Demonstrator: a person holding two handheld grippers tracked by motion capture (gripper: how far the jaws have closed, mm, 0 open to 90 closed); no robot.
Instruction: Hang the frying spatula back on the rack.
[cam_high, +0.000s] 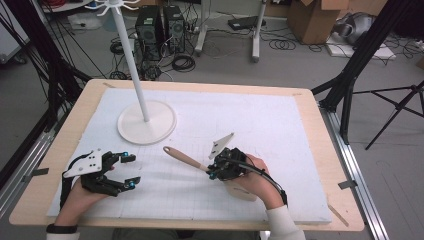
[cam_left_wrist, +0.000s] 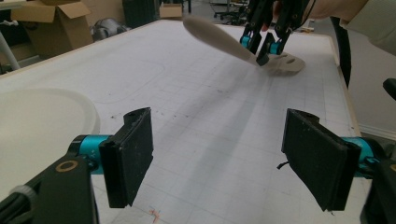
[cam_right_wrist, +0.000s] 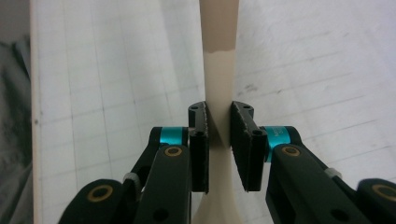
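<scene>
A spatula (cam_high: 182, 157) with a wooden handle and a beige head lies slanted across the middle of the white mat, its handle pointing toward the far left. My right gripper (cam_high: 212, 172) is shut on its pale neck, just below the wooden part (cam_right_wrist: 219, 74). In the right gripper view both pads press on the neck at my right gripper (cam_right_wrist: 219, 135). In the left gripper view the spatula (cam_left_wrist: 219, 37) looks raised at the handle end, with the right gripper (cam_left_wrist: 261, 44) above its head. My left gripper (cam_high: 130, 170) rests near the front left, open, with nothing between its pads (cam_left_wrist: 128, 154).
A white stand with a round base (cam_high: 146, 122) and a tall pole rises at the mat's far left. The white gridded mat (cam_high: 280, 125) covers most of the wooden table (cam_high: 327, 150). Tripod legs, cables and boxes stand on the floor beyond.
</scene>
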